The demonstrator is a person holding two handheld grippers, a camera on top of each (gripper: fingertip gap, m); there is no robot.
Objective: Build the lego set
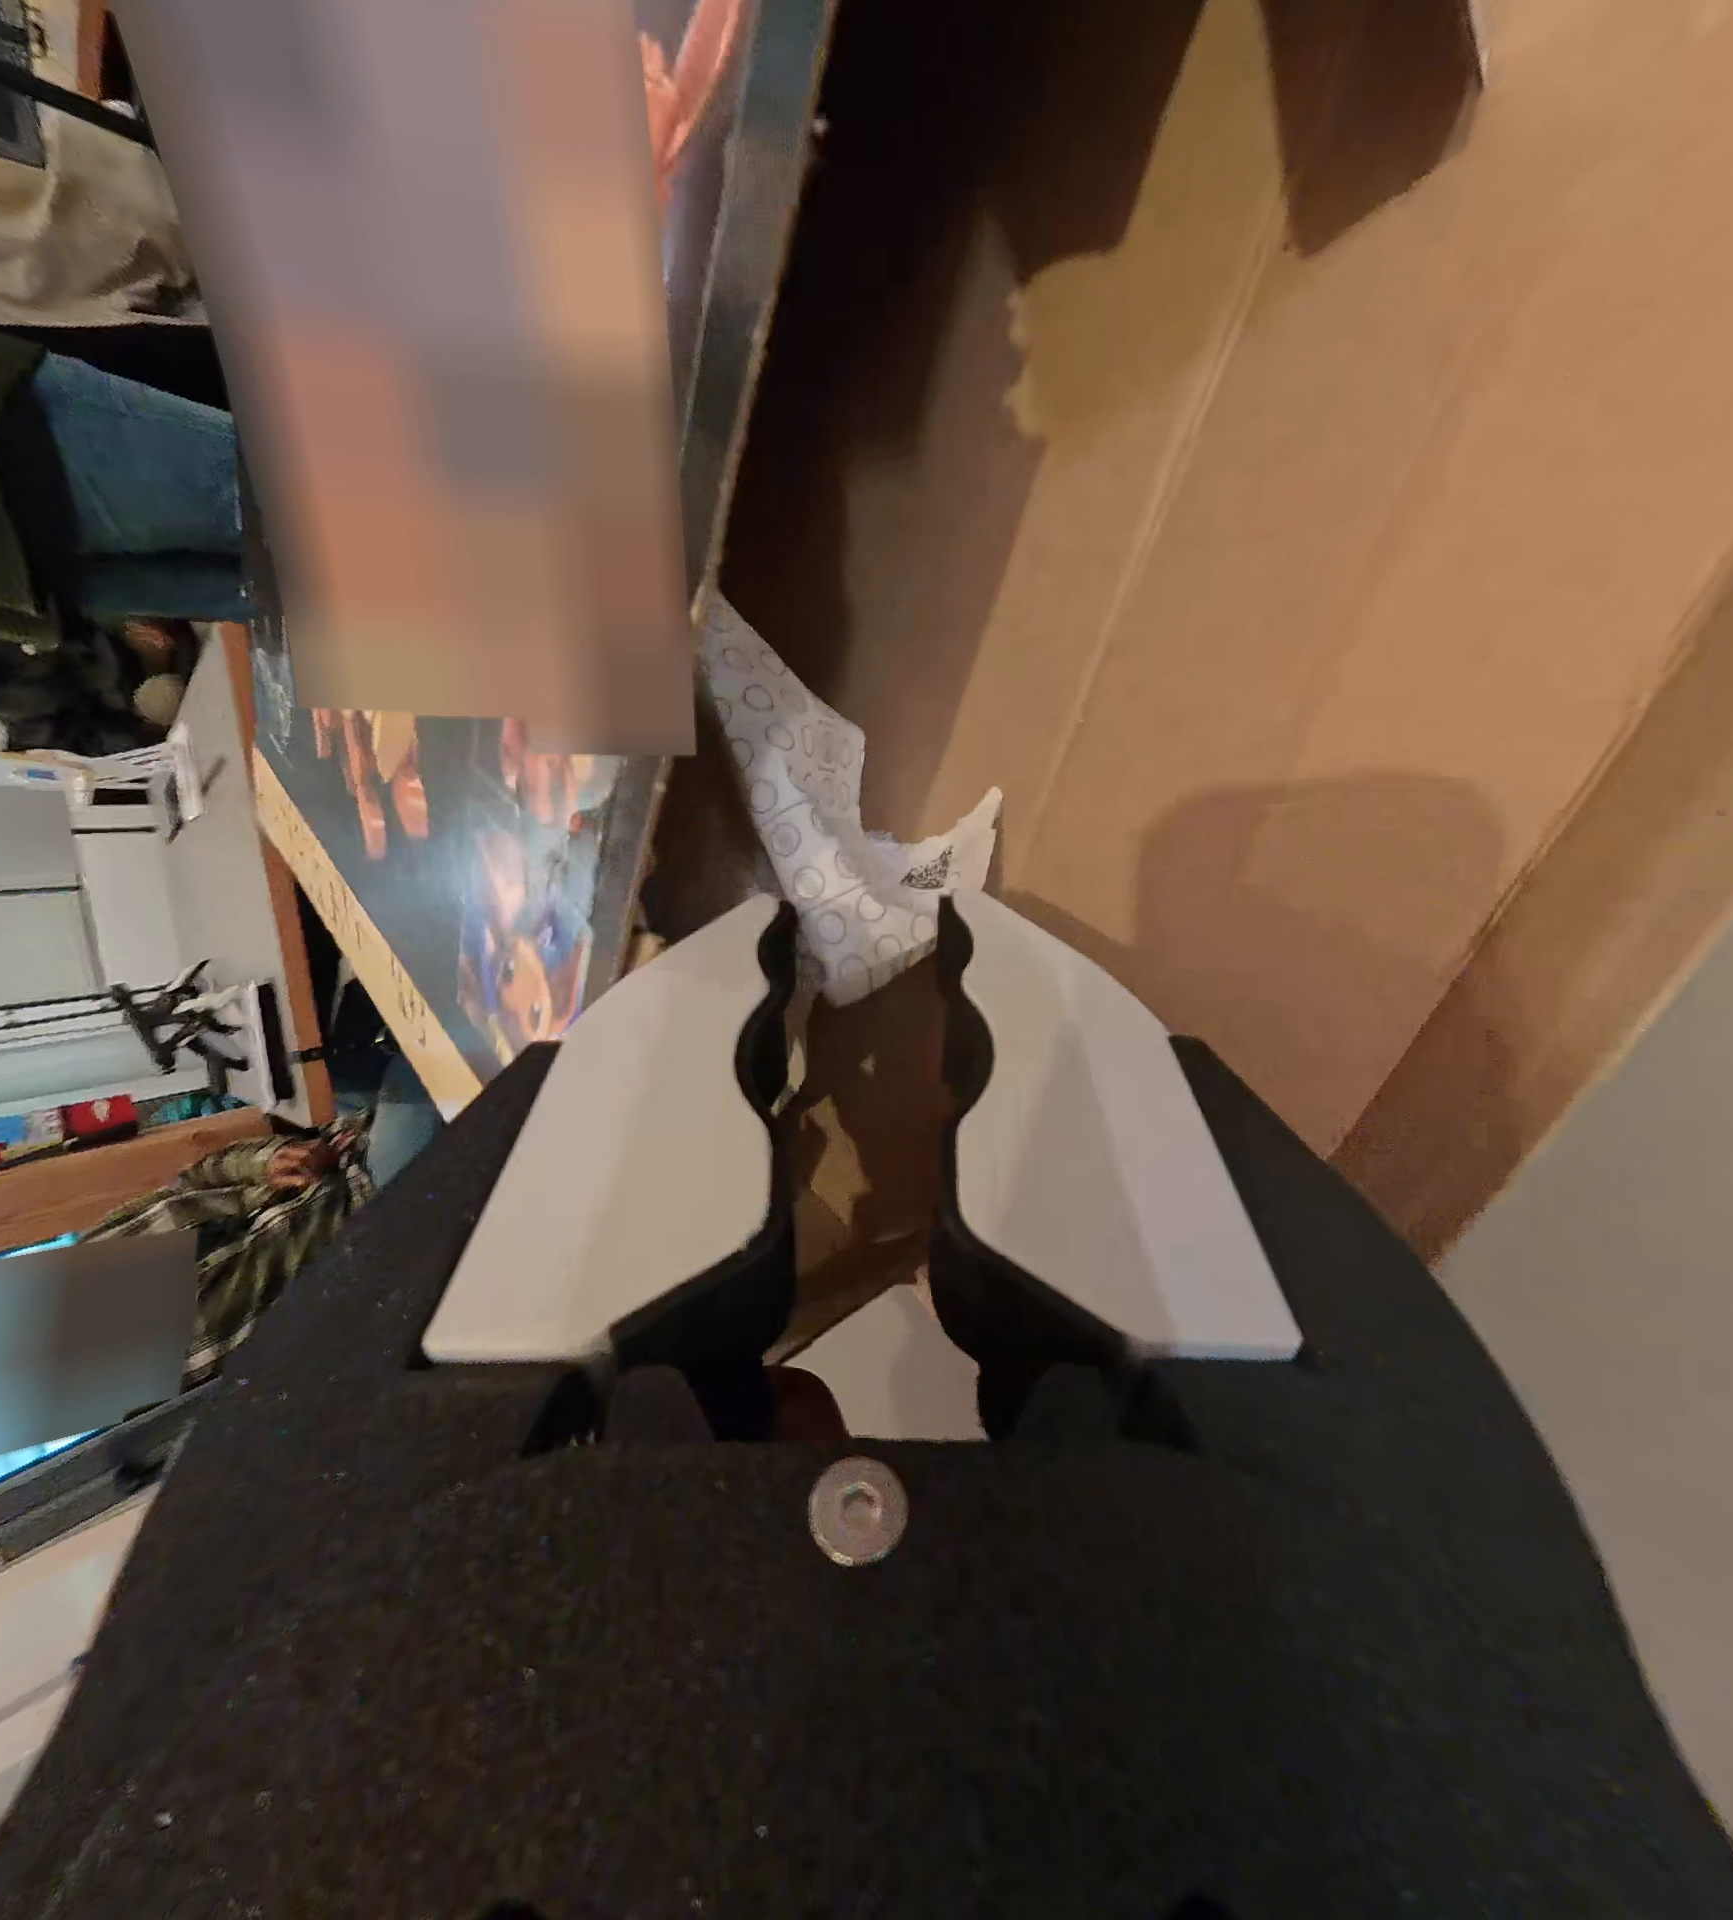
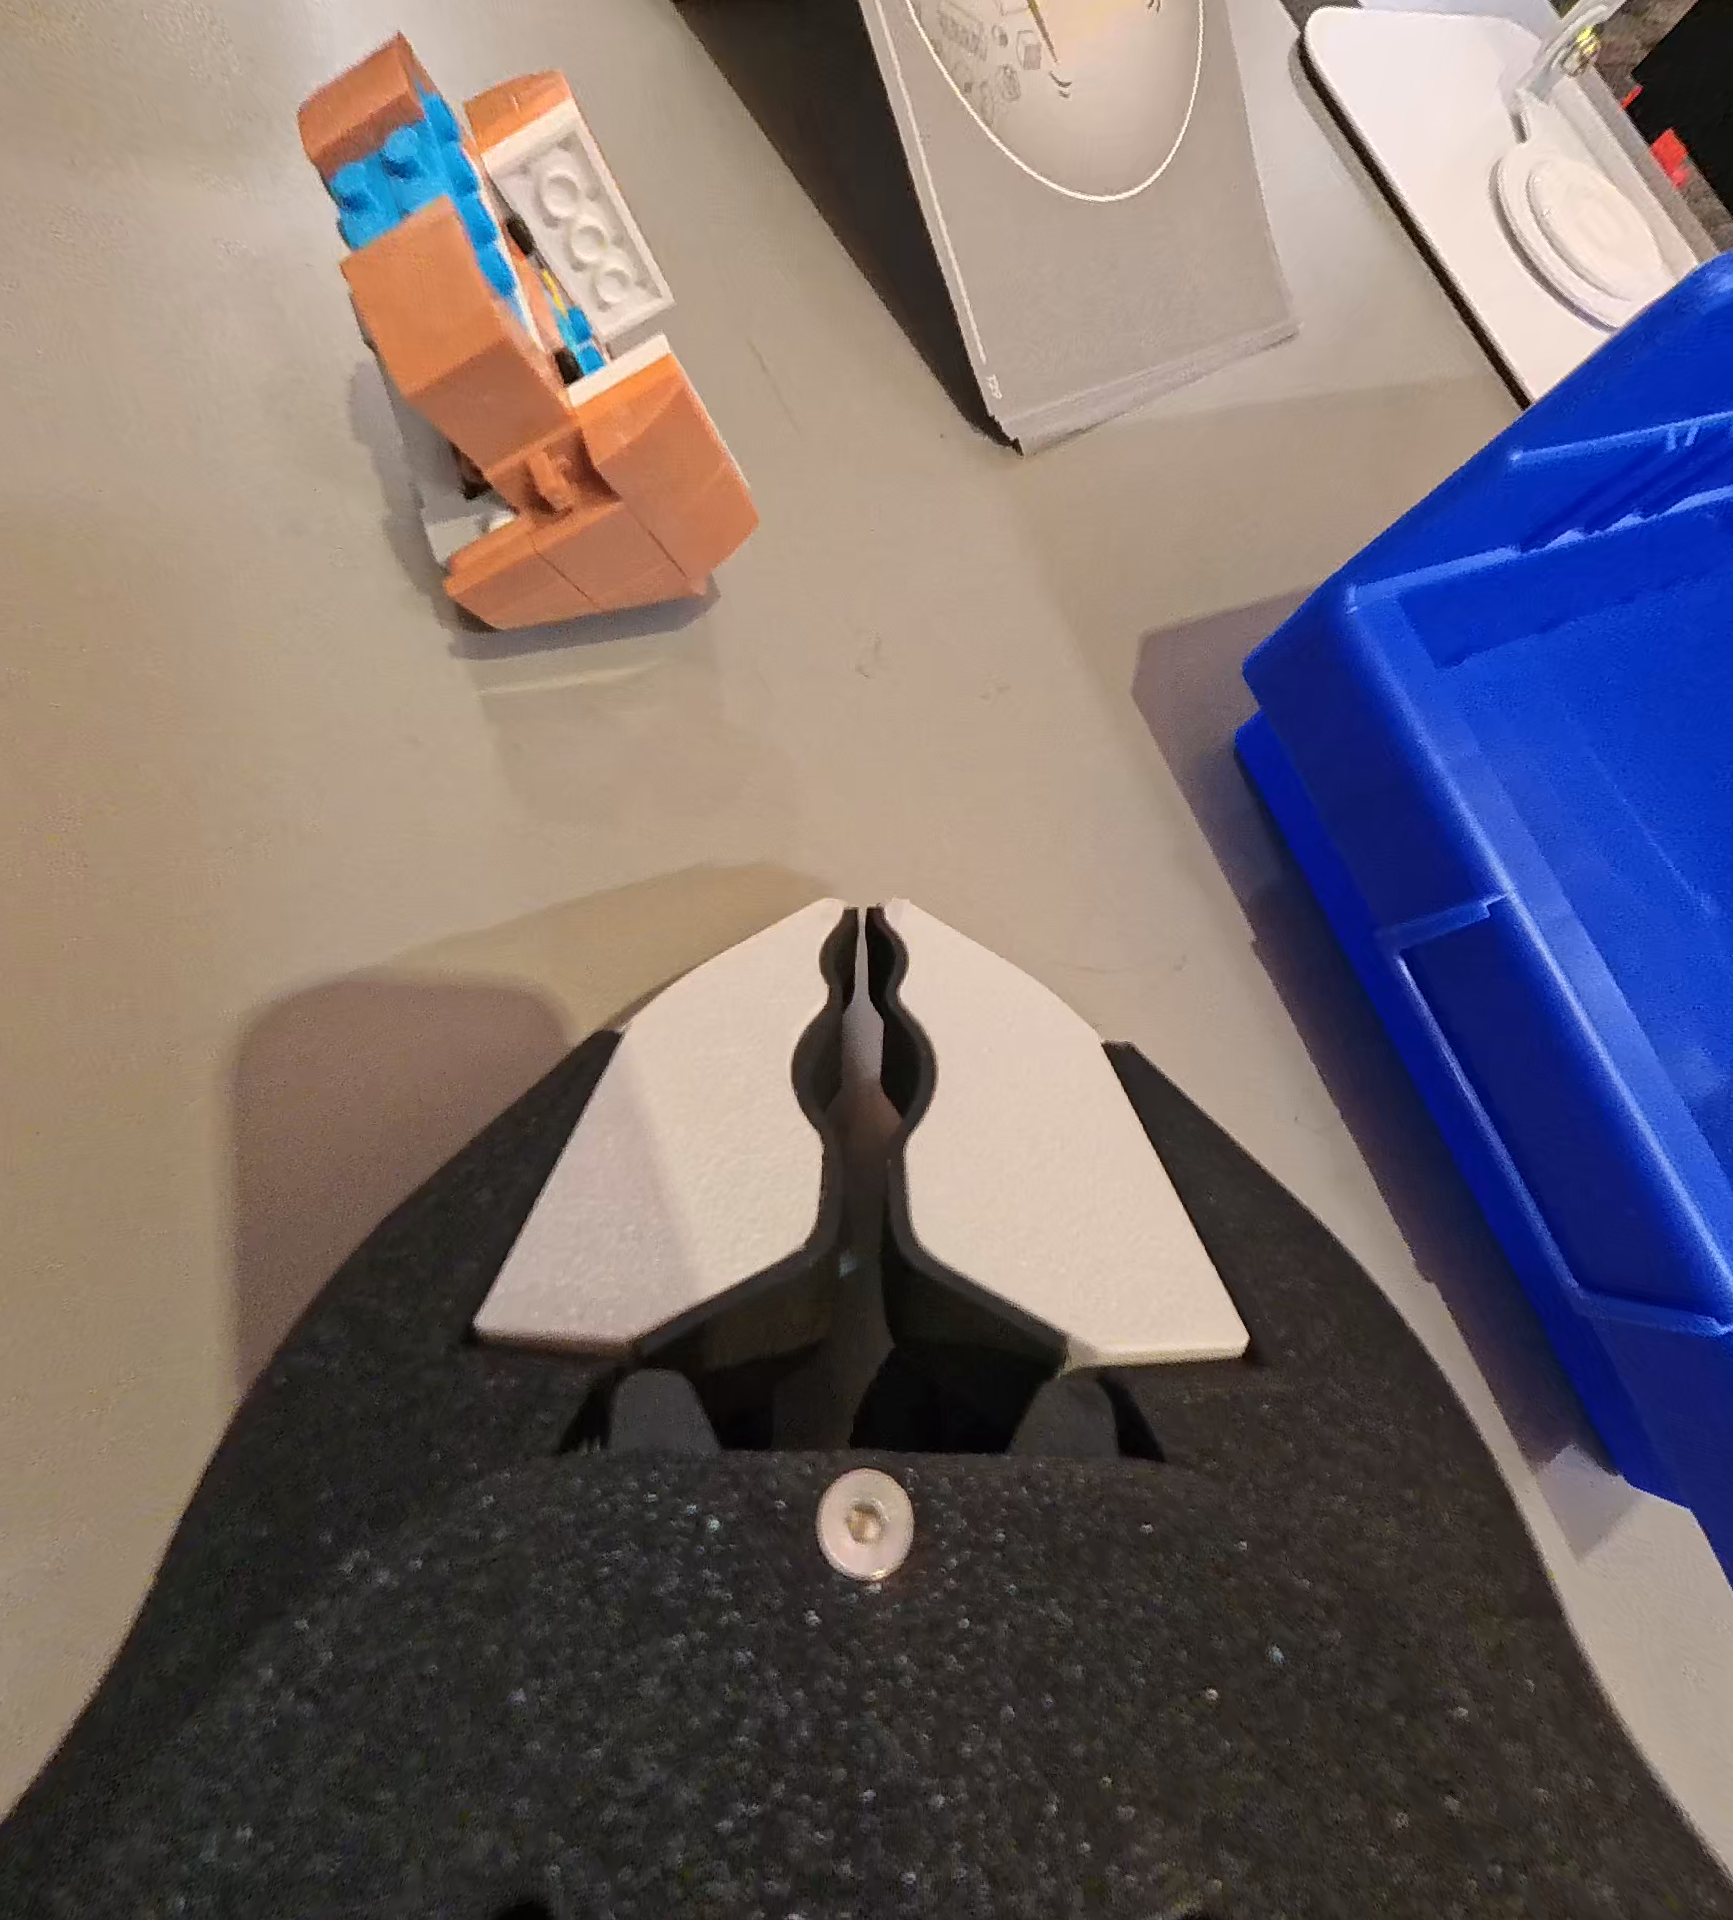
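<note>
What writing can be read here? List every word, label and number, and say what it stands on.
I quote no writing; here is where it stands.
Printed box: lettering along its edge, sideways and blurred, not readable.
Paper bag: a small printed mark near its torn end, too small to read.
Booklet: a tiny number at its lower corner, too small to read.
Lego model and blue bin: no writing shows.

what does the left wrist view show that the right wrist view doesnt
Only the left wrist view: the left gripper, open, at a white paper bag inside a cardboard box with printed art outside.

Only the right wrist view: the right gripper, shut and empty, an orange and blue lego build, a booklet and a blue bin.

Both: only the grey table.
</note>
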